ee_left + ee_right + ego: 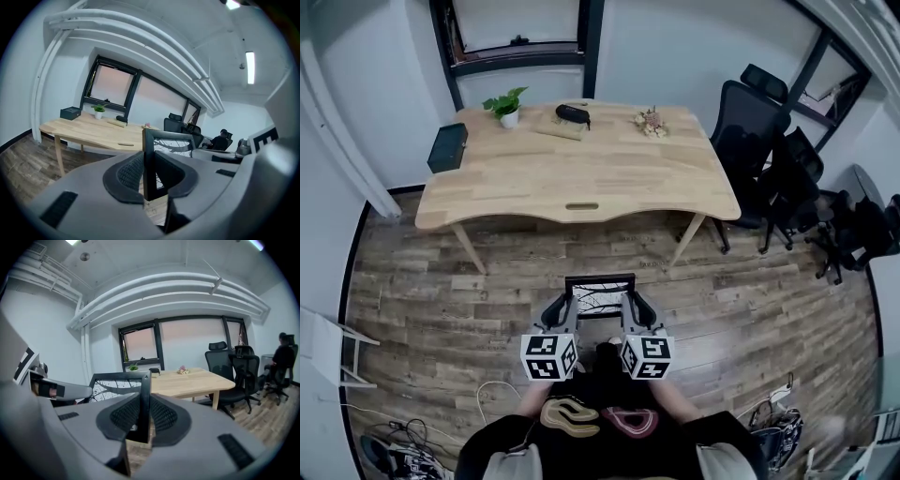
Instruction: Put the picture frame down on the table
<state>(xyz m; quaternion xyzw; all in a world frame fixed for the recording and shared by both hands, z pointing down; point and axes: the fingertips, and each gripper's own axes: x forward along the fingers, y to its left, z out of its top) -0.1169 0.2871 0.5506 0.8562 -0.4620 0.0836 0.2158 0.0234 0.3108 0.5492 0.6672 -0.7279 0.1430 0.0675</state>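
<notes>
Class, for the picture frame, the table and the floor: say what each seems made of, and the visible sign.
The frame: matt black bars, wood or plastic, can't tell. The table: pale wood, grain lines showing, smooth finish. The floor: grey-brown planks, wood or wood-look laminate.

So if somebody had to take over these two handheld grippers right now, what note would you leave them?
Left gripper: shut on the left edge of the picture frame.
Right gripper: shut on the frame's right edge.
Frame: held upright between the two grippers, over the wooden floor, short of the table ahead.
Table: a potted plant stands near its far edge and a black box at its left end.
Done: the frame is off the ground, gripped on both sides.
Left: get to the table, lower the frame onto it, open both grippers.
</notes>
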